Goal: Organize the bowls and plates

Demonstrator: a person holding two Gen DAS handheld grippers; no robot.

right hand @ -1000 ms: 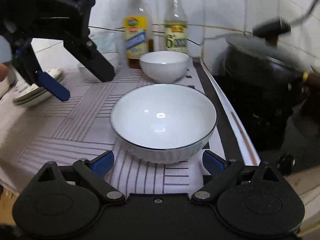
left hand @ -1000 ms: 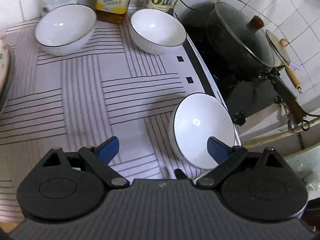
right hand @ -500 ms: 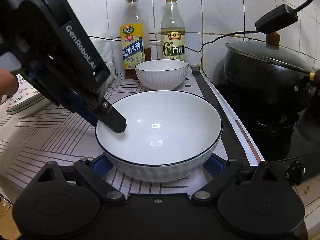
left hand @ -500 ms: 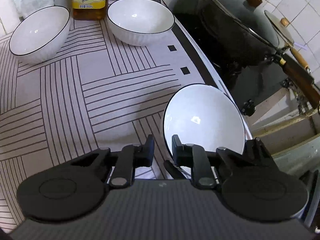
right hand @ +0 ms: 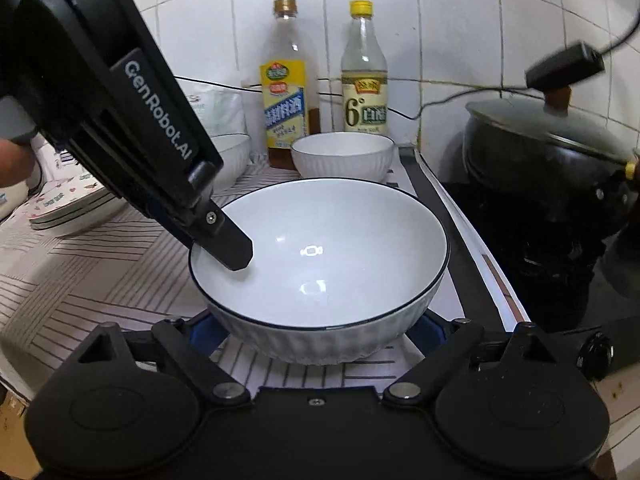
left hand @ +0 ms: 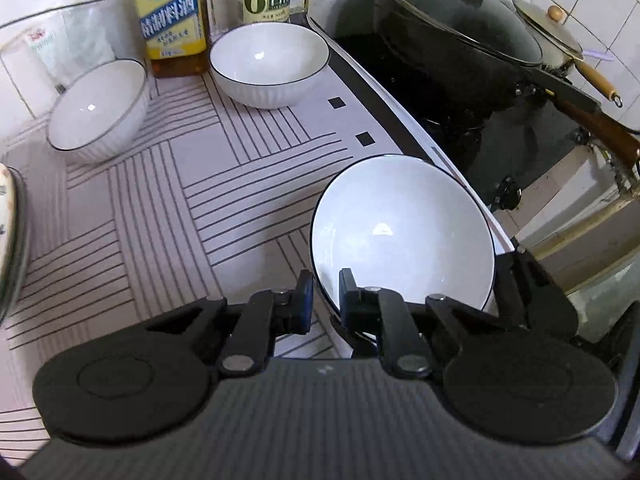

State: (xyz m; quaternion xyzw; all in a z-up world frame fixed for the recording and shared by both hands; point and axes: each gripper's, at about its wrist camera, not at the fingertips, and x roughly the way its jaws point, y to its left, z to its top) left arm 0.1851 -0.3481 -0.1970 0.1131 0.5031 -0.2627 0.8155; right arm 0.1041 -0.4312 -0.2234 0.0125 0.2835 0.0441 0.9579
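White glazed porcelain with a thin dark rim fills the foreground: the nearest bowl (right hand: 320,264) sits on the striped mat (left hand: 132,208) close to the counter's stove-side edge. The left gripper (left hand: 322,298) has just been closing and is now clamped on this bowl's rim, one finger inside the wall and one outside, a pinch that suits a thin lip better than a wide hold across the body. The right gripper (right hand: 316,332) reaches around the same bowl from the near side, its blue pads low against the ribbed outer wall; whether they actually press on it I cannot tell, so it may only be steadying the bowl while the other takes hold.

Further back, a second bowl (left hand: 269,65) stands in front of two bottles (right hand: 285,80) against the tiled wall, and a third bowl (left hand: 98,111) rests tilted to its left. A stack of patterned plates (right hand: 74,208) lies at the counter's left side. Judging by this layout, the bowls are likely meant to be nested together, and the gripped one is the first to go. Beyond the counter's edge, a lidded black pot (left hand: 460,36) occupies the stove.
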